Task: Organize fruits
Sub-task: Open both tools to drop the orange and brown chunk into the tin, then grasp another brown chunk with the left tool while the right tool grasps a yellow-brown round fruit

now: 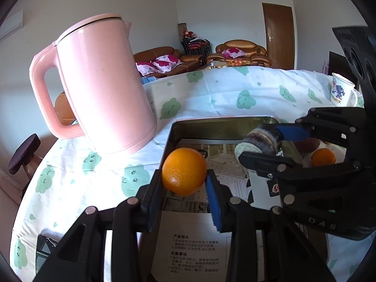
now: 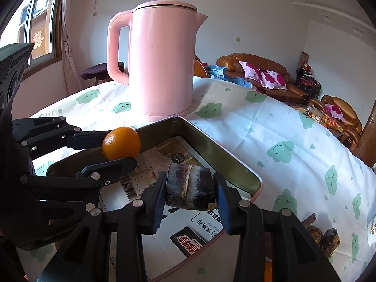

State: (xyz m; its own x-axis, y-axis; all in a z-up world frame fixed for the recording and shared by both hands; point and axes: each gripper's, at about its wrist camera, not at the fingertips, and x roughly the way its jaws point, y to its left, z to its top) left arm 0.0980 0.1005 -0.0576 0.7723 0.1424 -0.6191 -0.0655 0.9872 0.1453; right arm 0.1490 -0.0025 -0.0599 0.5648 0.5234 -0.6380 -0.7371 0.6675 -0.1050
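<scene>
Left wrist view — left gripper [image 1: 184,176] clamps orange [image 1: 184,171], tilted down over tin [image 1: 171,136].

place: home living room | cues: leather sofas [image 2: 258,70], cushions, clothed table [image 2: 270,129], kettle [image 2: 162,65]

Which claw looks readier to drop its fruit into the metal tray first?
Probably the right claw: its dark sugarcane piece hangs well inside the tray, over the paper lining. The left claw holds its orange nearer the tray's rim by the pink kettle.
</scene>
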